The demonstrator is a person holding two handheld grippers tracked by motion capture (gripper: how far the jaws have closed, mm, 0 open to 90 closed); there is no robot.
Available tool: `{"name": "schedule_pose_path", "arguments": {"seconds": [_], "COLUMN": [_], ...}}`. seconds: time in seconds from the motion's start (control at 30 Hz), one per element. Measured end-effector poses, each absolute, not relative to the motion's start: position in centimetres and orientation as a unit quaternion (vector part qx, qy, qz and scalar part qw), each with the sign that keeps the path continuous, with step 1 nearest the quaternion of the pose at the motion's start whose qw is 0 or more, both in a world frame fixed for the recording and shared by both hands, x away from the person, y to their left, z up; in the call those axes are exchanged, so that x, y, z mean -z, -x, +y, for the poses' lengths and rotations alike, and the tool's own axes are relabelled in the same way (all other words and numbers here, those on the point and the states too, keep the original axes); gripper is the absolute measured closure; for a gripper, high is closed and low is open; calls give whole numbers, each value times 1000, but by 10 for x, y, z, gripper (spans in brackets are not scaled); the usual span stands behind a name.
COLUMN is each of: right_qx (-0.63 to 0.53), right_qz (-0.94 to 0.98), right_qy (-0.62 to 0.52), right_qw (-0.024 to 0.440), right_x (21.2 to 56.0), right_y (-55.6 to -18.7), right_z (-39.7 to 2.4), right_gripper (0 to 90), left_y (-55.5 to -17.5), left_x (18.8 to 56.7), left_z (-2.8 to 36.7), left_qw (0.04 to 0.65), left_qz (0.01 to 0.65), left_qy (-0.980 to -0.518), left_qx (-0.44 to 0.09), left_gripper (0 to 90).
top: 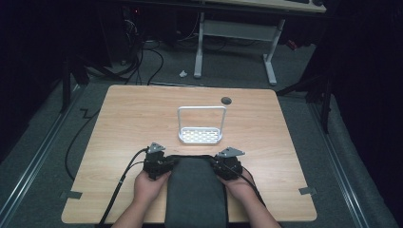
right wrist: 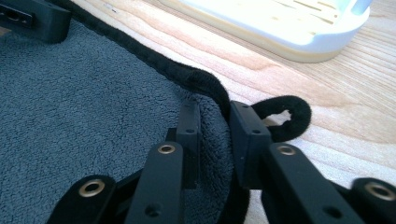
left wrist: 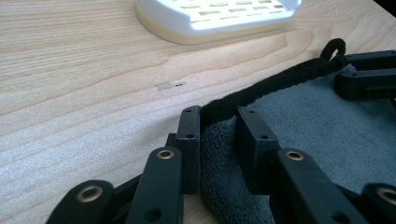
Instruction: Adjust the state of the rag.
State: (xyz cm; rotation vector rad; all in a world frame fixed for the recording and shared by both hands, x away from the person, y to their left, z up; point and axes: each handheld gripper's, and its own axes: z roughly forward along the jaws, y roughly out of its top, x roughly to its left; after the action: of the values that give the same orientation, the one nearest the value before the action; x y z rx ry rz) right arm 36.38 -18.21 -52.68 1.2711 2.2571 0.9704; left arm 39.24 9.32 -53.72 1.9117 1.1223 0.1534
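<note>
Both the left gripper (top: 159, 164) and right gripper (top: 223, 165) had pinched the far corners of the grey towel (top: 196, 190) at the near table edge; looked ready to lift evenly toward the white rack (top: 200, 135).

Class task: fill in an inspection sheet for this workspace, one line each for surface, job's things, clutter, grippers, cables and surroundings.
Surface: wooden table, round hole near the far edge, tape tabs at the near corners.
Job's things: grey towel with black trim lies at the near edge, a hanging loop at its far right corner; white rack with a tall handle stands beyond it.
Clutter: nothing seen on the table.
Grippers: left gripper has the towel's far left corner between its jaws; right gripper has the far right corner, beside the loop.
Cables: black cable trails from the left gripper over the near edge.
Surroundings: dark room, grey carpet, white desk legs and cables behind.
</note>
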Motion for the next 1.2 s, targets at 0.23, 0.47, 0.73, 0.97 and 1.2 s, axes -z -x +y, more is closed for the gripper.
{"name": "schedule_pose_path", "arguments": {"seconds": [0.23,0.47,0.73,0.97,1.2], "right_qx": [-348,-346,-385,-405,-424], "right_qz": [800,798,784,775,761], "right_qy": [-452,-450,-433,-426,-423], "right_qw": [187,203,224,232,249], "right_x": [527,526,514,511,497], "right_y": [-363,-360,-348,-345,-339], "right_z": [-182,-179,-181,-184,-177], "right_gripper": [785,787,791,791,790], "left_y": [-391,-389,-386,-378,-372], "left_x": [537,536,534,525,507], "left_z": [92,92,96,97,100], "left_qw": [445,450,468,482,503], "left_qz": [450,445,443,438,425], "left_qy": [-771,-771,-762,-753,-743], "left_qx": [-65,-70,-68,-92,-119], "left_gripper": [740,769,800,806,810]}}
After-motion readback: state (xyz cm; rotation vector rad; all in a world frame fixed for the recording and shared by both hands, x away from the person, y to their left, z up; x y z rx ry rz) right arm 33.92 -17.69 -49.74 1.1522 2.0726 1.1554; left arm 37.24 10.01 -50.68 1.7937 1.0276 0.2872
